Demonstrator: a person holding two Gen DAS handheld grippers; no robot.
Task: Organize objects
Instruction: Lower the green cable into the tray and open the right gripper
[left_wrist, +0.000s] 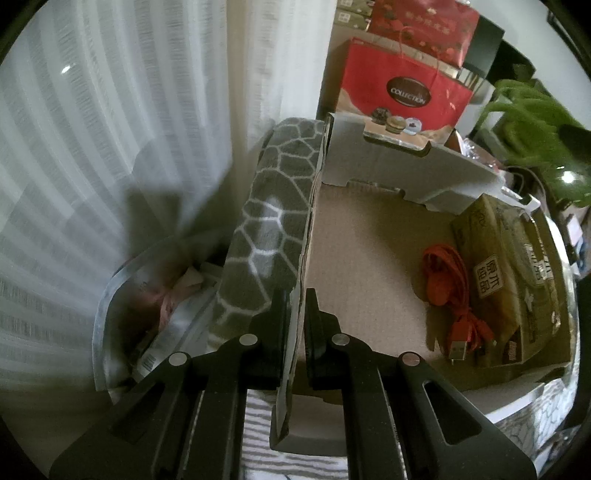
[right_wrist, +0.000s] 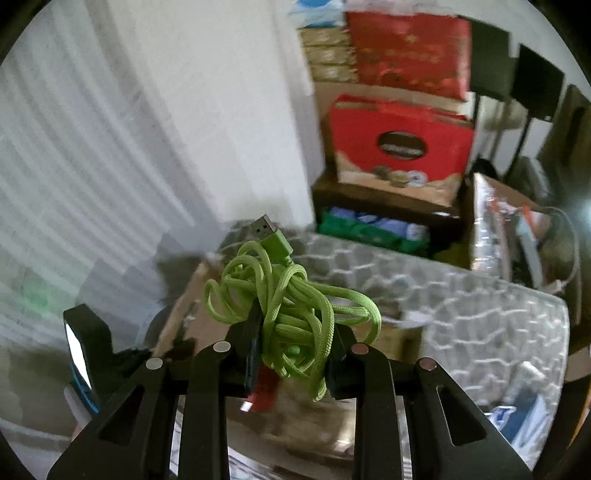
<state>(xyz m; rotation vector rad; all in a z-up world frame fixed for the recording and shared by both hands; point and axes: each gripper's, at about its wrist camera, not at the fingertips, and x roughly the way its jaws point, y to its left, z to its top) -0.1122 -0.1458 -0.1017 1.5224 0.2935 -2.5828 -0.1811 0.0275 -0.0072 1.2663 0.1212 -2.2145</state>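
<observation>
Cardboard box wall (left_wrist: 295, 325) is pinched between the nearly closed jaws of the left gripper (left_wrist: 295, 306), beside a grey honeycomb-patterned blanket (left_wrist: 273, 221); a coiled orange cable (left_wrist: 447, 280) and a tan tissue pack (left_wrist: 506, 266) are seen inside the box. A tangled lime-green braided USB cable (right_wrist: 291, 314) is clamped by the right gripper (right_wrist: 295, 332), raised above a blurred box

2 cables: 1 orange (left_wrist: 448, 280), 1 green (right_wrist: 291, 306); 1 cardboard box (left_wrist: 369, 236).

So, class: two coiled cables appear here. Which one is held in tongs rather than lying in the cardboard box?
The green cable, clamped in the right tongs with its USB plug sticking up. The orange cable lies on the cardboard box floor beside a tissue pack.
</observation>
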